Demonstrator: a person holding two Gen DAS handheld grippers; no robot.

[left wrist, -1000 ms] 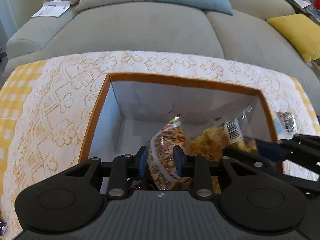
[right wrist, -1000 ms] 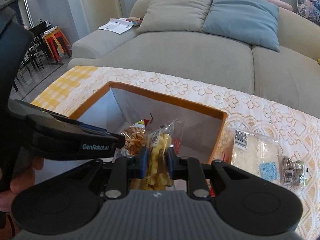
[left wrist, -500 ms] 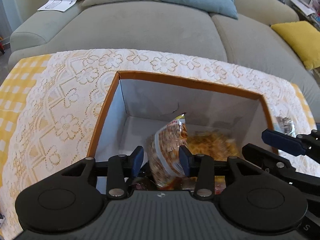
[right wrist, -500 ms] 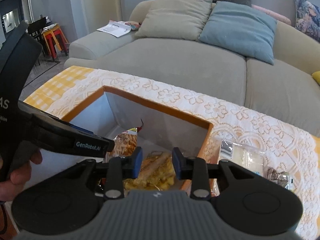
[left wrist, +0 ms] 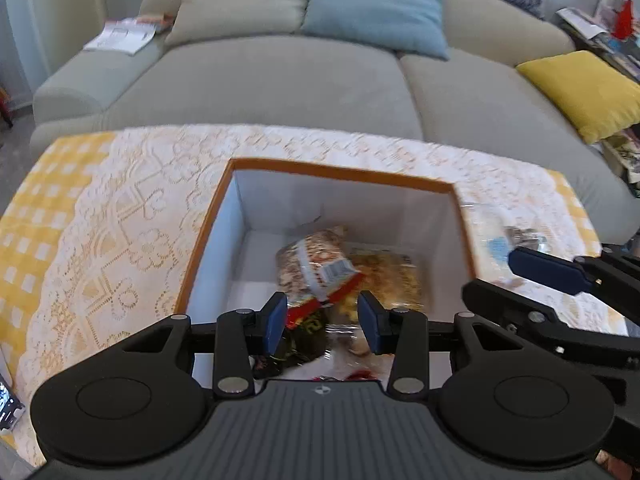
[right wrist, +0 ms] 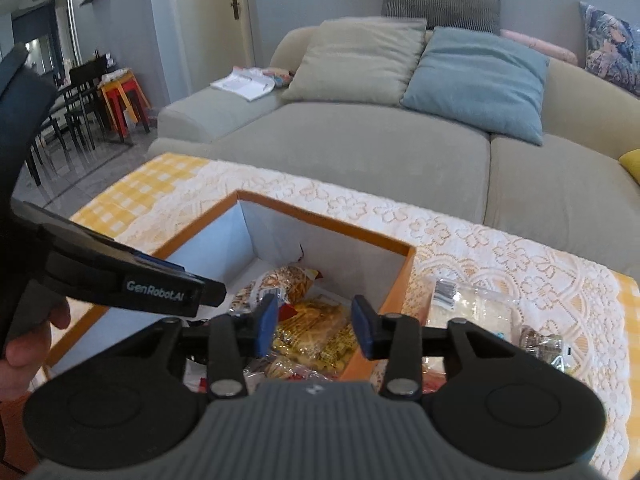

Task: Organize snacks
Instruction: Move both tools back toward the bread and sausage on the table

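Over box [left wrist: 208, 236], both tongs [left wrist: 322, 322] [right wrist: 314, 330] hover, spread.

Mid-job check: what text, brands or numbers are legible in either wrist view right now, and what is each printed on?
"GenRobot.AI": white lettering on the side of the left tongs, seen from the right wrist view.
Barcode label on the snack bag in the box: too blurred to read.
Barcode on the clear packet on the tablecloth: too small to read.
Nothing else is legible.
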